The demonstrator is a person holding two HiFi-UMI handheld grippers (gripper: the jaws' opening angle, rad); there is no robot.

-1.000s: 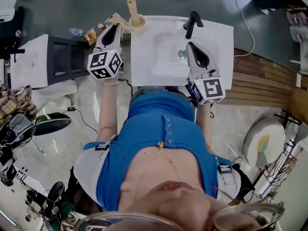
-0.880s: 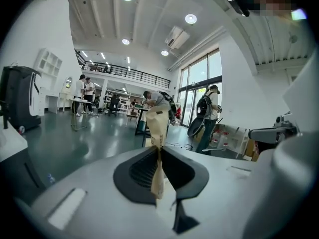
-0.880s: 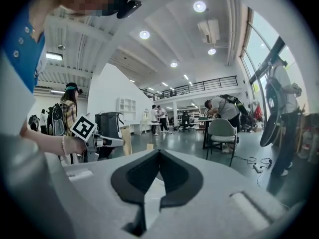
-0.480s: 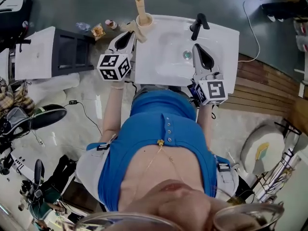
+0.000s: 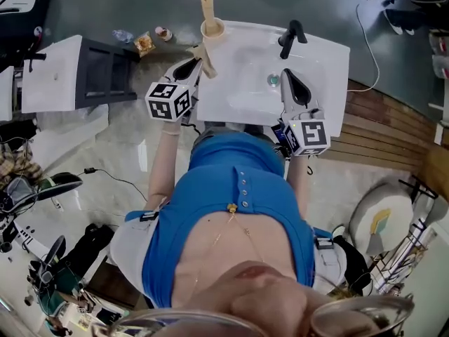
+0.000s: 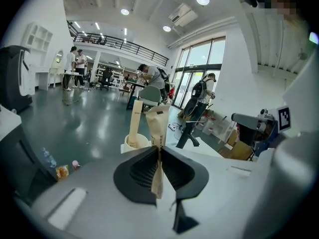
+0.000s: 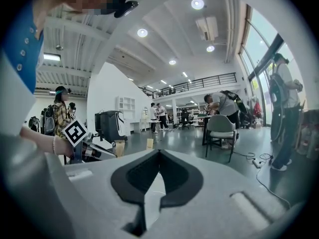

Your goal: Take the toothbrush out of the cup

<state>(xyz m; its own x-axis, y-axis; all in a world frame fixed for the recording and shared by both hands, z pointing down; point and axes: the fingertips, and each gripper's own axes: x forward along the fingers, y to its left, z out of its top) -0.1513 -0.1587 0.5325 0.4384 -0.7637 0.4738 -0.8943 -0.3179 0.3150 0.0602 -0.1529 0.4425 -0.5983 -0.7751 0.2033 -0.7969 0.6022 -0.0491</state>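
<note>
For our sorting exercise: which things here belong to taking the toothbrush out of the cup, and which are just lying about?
Job: toothbrush, pinched in the left gripper; cup; second toothbrush standing in it.
Lying about: faucet; bottle and snack packet on the floor; right gripper, shut and empty.

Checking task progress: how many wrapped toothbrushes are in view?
2. One toothbrush stands in the cup at the sink corner; another toothbrush is clamped in the left gripper. More may be hidden.

Print on the toothbrush packet (image 6: 158,124) is too small to read.
</note>
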